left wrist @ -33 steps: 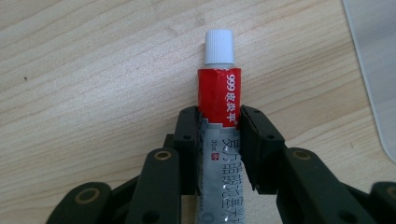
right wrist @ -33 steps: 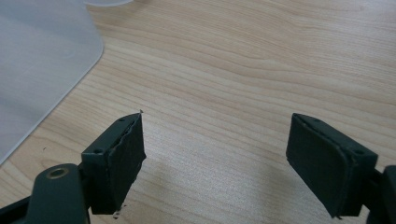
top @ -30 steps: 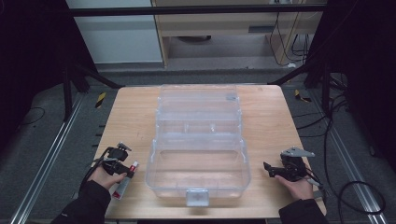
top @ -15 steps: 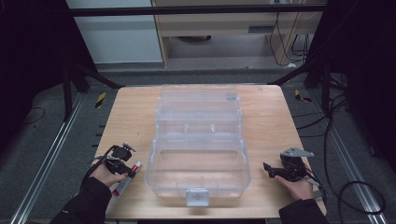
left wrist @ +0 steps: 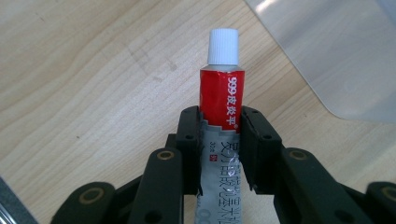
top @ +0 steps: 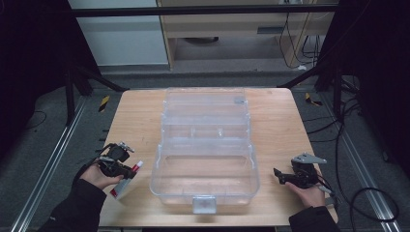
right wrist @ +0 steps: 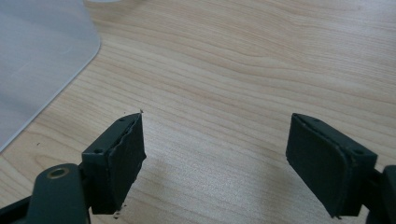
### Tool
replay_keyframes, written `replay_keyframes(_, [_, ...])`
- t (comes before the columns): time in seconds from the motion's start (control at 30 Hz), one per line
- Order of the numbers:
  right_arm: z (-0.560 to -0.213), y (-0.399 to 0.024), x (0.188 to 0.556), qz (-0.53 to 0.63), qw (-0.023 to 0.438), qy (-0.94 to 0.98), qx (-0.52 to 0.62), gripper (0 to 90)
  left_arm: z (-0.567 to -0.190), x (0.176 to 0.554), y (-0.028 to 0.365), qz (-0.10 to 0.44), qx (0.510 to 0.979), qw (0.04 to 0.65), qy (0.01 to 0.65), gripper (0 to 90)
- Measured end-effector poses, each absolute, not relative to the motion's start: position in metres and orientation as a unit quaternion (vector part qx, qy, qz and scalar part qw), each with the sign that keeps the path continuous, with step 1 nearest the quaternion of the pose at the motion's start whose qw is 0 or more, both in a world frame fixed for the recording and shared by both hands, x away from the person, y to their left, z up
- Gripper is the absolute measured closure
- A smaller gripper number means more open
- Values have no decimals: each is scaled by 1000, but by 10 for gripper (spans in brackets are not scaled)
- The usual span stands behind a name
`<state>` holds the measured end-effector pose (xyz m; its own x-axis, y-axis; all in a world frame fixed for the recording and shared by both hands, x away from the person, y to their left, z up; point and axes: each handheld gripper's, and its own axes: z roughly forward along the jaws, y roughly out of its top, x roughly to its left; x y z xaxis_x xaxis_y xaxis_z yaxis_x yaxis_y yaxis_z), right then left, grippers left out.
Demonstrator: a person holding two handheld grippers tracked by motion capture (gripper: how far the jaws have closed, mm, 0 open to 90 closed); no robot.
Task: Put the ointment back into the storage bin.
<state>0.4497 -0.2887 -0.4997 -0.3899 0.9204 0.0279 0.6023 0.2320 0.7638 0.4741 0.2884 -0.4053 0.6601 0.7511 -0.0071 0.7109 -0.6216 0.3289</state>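
A red and silver ointment tube [left wrist: 219, 112] with a white cap lies between the jaws of my left gripper [left wrist: 219, 140], which is shut on its body. In the high view the tube [top: 126, 181] sits at the table's front left, in my left gripper [top: 123, 170], cap pointing toward the clear plastic box [top: 205, 145]. The box stands open in the table's middle, its tiers stepped back, a latch at its front. My right gripper [top: 279, 175] rests on the table right of the box; its jaws stand wide open around bare wood [right wrist: 215, 154].
The wooden table [top: 280, 121] has bare strips left and right of the box. A corner of the clear box [right wrist: 37, 56] lies close to my right gripper's left side. Dark frame posts and cables [top: 348, 111] surround the table on grey floor.
My left gripper has shifted slightly toward the box and taken hold of the tube, lifting its capped end. The right gripper has stayed put.
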Motion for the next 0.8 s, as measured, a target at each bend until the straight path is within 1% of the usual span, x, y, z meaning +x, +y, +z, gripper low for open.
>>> replay_keyframes(0.13, [-500,-289,450,358,222,755,503,197,-389,469,290,76,909,158,378,704])
replay_keyframes(0.17, [-500,-289,450,358,221,754,503,197,-389,469,290,76,909,158,378,704])
replay_keyframes(0.27, [-500,-289,450,359,223,753,504,196,-376,466,291,73,920,166,347,704])
replay_keyframes(0.37, [-500,-289,450,360,225,753,503,196,-369,465,290,74,925,168,332,704])
replay_keyframes(0.4, [-500,-289,450,359,226,753,503,197,-361,464,290,74,930,173,315,704])
replay_keyframes(0.43, [-500,-289,450,359,226,753,503,197,-361,464,290,74,930,173,315,704])
replay_keyframes(0.5, [-500,-289,450,359,227,753,502,197,-354,463,289,78,934,176,301,704])
replay_keyframes(0.57, [-500,-289,450,359,228,754,501,198,-344,461,287,78,942,181,271,703])
replay_keyframes(0.8, [-500,-289,450,358,230,755,500,197,-321,457,279,79,953,185,226,704])
